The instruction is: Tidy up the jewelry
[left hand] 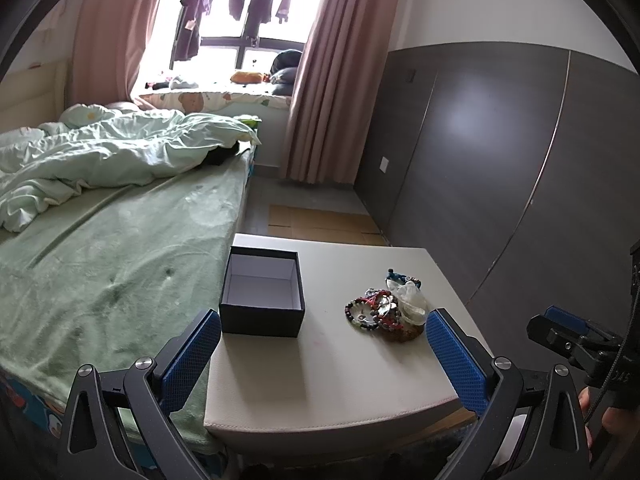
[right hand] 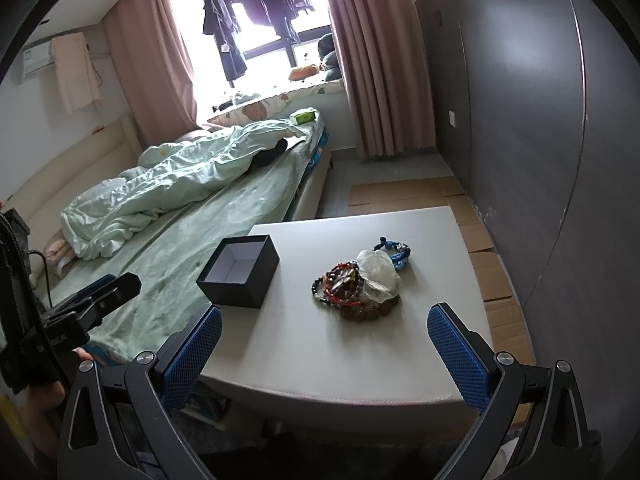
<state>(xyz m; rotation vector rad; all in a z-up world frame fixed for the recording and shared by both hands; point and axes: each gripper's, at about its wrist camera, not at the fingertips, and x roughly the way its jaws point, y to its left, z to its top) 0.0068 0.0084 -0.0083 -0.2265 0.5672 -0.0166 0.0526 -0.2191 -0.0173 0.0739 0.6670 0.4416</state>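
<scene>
A pale, smooth table [left hand: 340,360] with rounded near corners stands at the foot of a bed [left hand: 120,272], its left edge just beside the mattress. On the table, at about ten o'clock from its middle, sits a dark box [left hand: 262,322] with no lid on it and a white, bare inside. At about two o'clock lies a heap of jewelry [left hand: 386,310]: beaded bracelets in red, brown and dark tones tangled together, a crumpled clear plastic bag [left hand: 412,300] on top, and a blue corded piece [left hand: 400,278] at the far edge. The heap and the box are well apart.

The left gripper [left hand: 324,354] hangs over the near edge of the table, its blue-padded fingers spread wide with nothing between them. The right gripper [right hand: 324,354] is likewise released and empty, aimed toward the heap from the near edge.

The bed carries a light green sheet and a rumpled pale green duvet [left hand: 112,148]. At twelve o'clock a bright window [left hand: 248,20] has dark clothes hanging in it, framed by pink curtains [left hand: 332,80]. A dark grey wardrobe [left hand: 500,152] fills the three o'clock side. Flattened cardboard [right hand: 472,220] covers the floor between table and wardrobe. An air conditioner [right hand: 38,62] is mounted high at ten o'clock in the right wrist view.
</scene>
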